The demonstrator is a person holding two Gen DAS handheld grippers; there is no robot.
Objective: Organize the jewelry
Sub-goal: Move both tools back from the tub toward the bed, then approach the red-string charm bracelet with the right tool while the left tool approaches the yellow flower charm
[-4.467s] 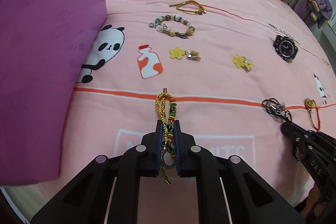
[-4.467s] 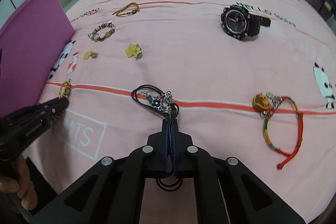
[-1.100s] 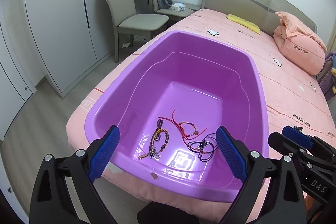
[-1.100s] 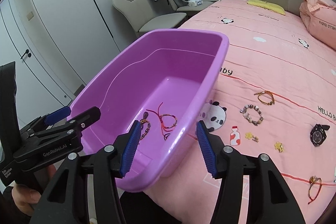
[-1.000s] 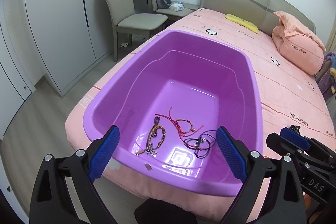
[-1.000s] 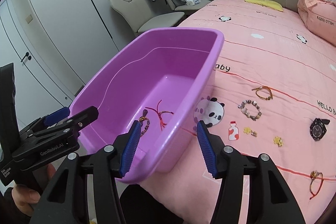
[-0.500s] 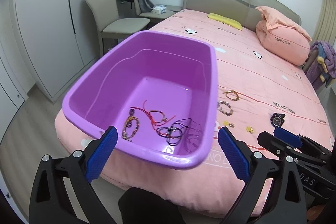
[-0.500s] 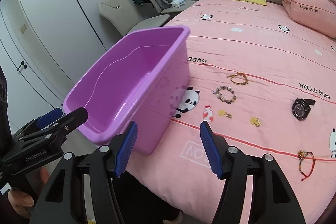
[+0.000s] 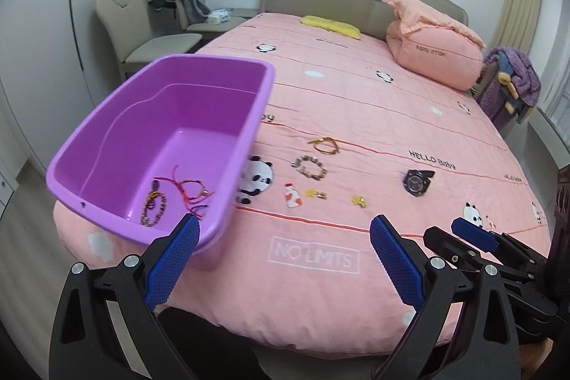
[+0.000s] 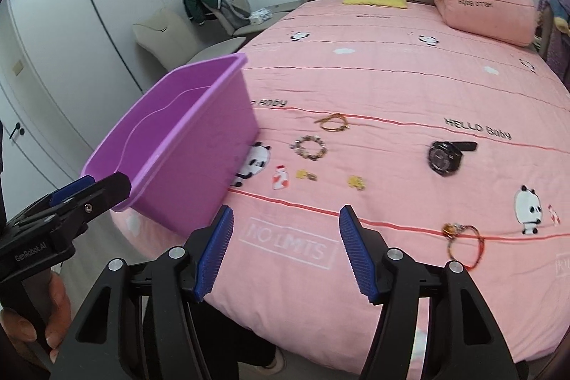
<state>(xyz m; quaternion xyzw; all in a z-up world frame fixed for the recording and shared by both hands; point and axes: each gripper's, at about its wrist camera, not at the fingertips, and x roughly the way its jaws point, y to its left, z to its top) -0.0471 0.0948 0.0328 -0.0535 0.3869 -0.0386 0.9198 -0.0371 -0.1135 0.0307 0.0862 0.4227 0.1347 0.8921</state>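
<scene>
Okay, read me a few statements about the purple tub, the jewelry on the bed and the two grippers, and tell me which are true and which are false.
1. The purple tub holds some bracelets. True.
2. The black watch lies inside the tub. False: it lies on the pink bedspread, apart from the tub.
3. The left gripper is clamped on a bracelet. False: its jaws stand open and empty.
4. The right gripper holds nothing. True.
5. A beaded bracelet lies on the bed beside the tub. True.
</scene>
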